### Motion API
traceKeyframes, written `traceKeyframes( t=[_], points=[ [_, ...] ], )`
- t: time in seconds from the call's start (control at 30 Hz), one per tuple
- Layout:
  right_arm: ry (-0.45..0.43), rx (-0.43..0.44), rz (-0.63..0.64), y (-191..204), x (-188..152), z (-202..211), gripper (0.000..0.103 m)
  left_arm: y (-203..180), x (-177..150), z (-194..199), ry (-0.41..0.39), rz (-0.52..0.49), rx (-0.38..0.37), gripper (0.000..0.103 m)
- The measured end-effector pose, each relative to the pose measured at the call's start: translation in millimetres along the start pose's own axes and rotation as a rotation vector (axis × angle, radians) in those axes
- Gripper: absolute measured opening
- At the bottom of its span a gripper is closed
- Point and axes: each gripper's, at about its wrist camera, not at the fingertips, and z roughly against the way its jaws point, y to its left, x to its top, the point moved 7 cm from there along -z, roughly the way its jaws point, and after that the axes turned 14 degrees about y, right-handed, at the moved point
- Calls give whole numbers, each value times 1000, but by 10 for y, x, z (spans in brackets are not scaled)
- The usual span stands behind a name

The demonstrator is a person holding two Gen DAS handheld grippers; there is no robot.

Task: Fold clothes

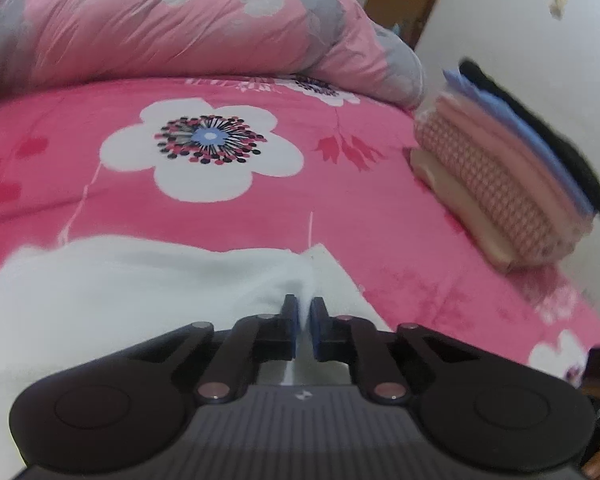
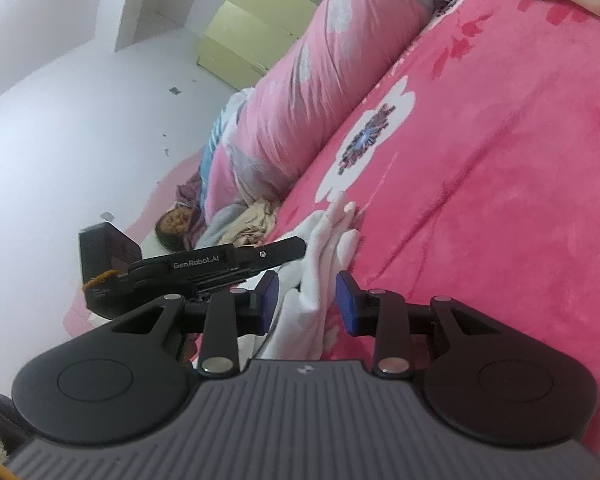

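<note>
Your left tool (image 1: 304, 312) is clamped on a ridge of the white garment (image 1: 140, 280) lying on the pink bed (image 1: 380, 208). Your right tool (image 2: 307, 296) stands apart around its edge. Next, I think, you close the right tool and fold.

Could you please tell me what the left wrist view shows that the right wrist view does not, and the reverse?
Only the left wrist view shows the stack of folded clothes near the bed's edge, and the left tool shut on the white garment. Only the right wrist view shows the yellow cabinet and the open right tool straddling the white cloth. Both show the pink floral bedsheet and rolled quilt.
</note>
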Motion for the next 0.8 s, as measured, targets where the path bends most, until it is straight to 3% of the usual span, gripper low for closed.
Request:
traceKeyframes(
  t=[0.17, 0.4, 0.47, 0.5, 0.6, 0.8],
  points=[
    [5, 18, -6, -4, -1, -9, 32, 131, 25, 126, -32, 103, -90, 4],
    [37, 52, 14, 57, 17, -67, 32, 88, 39, 475, -152, 105, -175, 4],
    [71, 42, 21, 87, 22, -136, 27, 69, 43, 549, -178, 102, -197, 4],
    [82, 25, 40, 115, 19, -165, 18, 68, 42, 569, -183, 103, -205, 4],
    [71, 18, 113, 244, 15, -180, 6, 70, 34, 607, -188, 109, -226, 4],
    [86, -4, 252, 476, 56, -287, 5, 76, 23, 649, -199, 116, -247, 4]
  ],
)
